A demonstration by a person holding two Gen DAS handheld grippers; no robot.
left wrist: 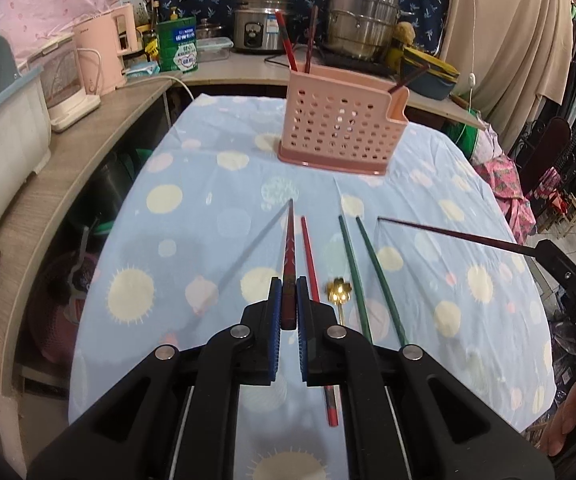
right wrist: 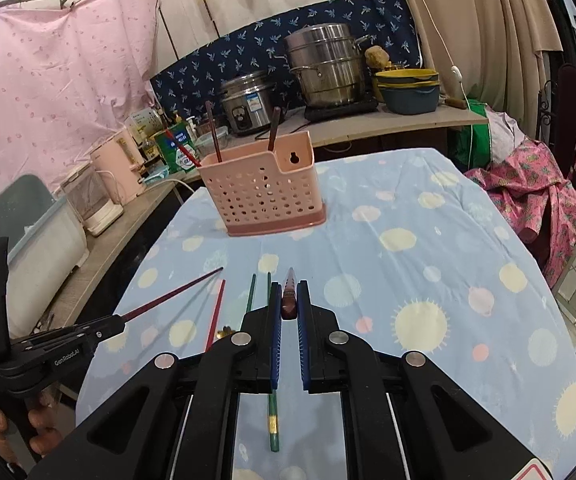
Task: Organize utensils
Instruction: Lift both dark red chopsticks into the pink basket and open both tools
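My left gripper (left wrist: pixel 289 285) is shut on a dark red patterned chopstick (left wrist: pixel 290 240), raised above the blue dotted tablecloth (left wrist: pixel 192 240) with its tip forward. On the cloth beneath lie a plain red chopstick (left wrist: pixel 311 264), a gold flower spoon (left wrist: pixel 338 290) and two green chopsticks (left wrist: pixel 367 264). My right gripper (right wrist: pixel 289 286) is shut on a dark maroon chopstick (right wrist: pixel 289 300), seen end-on; in the left wrist view this chopstick (left wrist: pixel 447 233) sticks out leftward from the right gripper (left wrist: pixel 540 249). A pink perforated utensil basket (left wrist: pixel 339 132) stands farther back with three chopsticks in it.
A curved wooden counter (left wrist: pixel 88 144) wraps the table's left and far sides, carrying a pink kettle (left wrist: pixel 100 56), a green tin (left wrist: pixel 178 44), a rice cooker (left wrist: pixel 260 28) and a steel pot (left wrist: pixel 361 16). Clothes and a chair crowd the right side (right wrist: pixel 535 192).
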